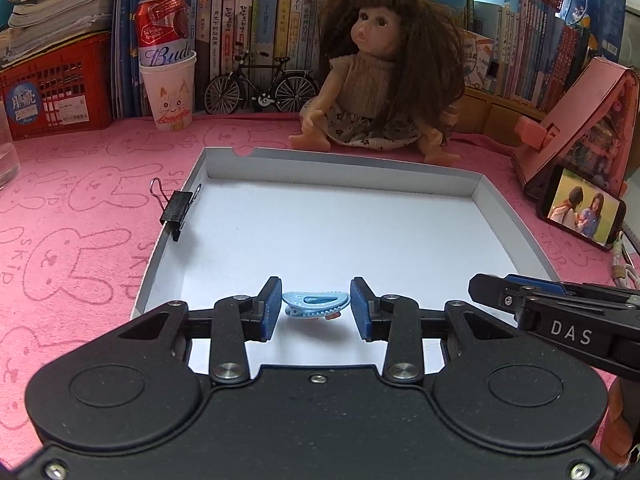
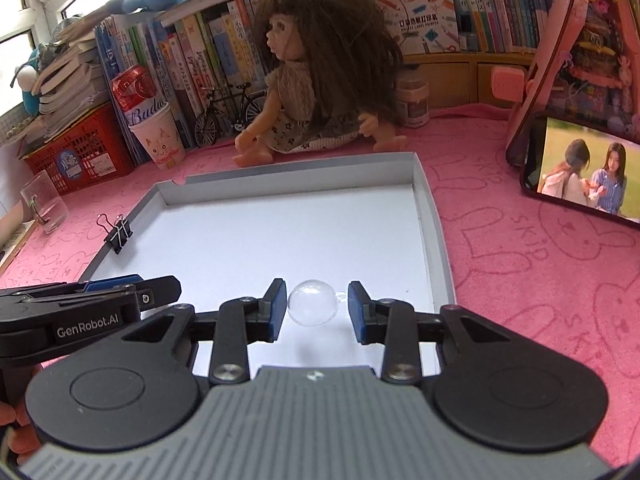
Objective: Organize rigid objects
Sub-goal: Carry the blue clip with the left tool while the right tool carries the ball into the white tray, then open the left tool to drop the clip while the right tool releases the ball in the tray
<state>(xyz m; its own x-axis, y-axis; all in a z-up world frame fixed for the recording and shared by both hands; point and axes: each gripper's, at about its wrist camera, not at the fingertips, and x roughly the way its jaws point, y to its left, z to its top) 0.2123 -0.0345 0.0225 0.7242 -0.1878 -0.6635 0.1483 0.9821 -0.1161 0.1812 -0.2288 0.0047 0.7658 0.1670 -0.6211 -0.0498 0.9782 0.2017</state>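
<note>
Hair clip (image 1: 316,305), pale blue and toothed, lies on the white floor of the shallow box lid (image 1: 516,236) at its near edge, framed between the blue pads of the left claw (image 1: 316,307), which stands open with a sliver of gap on either side. The right claw (image 2: 317,306) is likewise open around a clear plastic ball (image 2: 313,302) with a small loop on its right; its left pad looks to be touching or nearly touching the ball, while the right pad is apart from it. Both claws seem poised to close — my guess is that grasping is the step in hand. For the clip, squeeze across its long ends squarely and low, so the curved shell does not pop upward. For the ball, centre it first, then close slowly; a smooth sphere will likely squirt forward if pinched off-centre. Farther out on the left, a black binder clip (image 1: 179,210) grips the lid's left wall, and at the far side a doll (image 1: 372,76) sits on the pink worktop (image 1: 80,184) — keep lifts clear of both.
</note>
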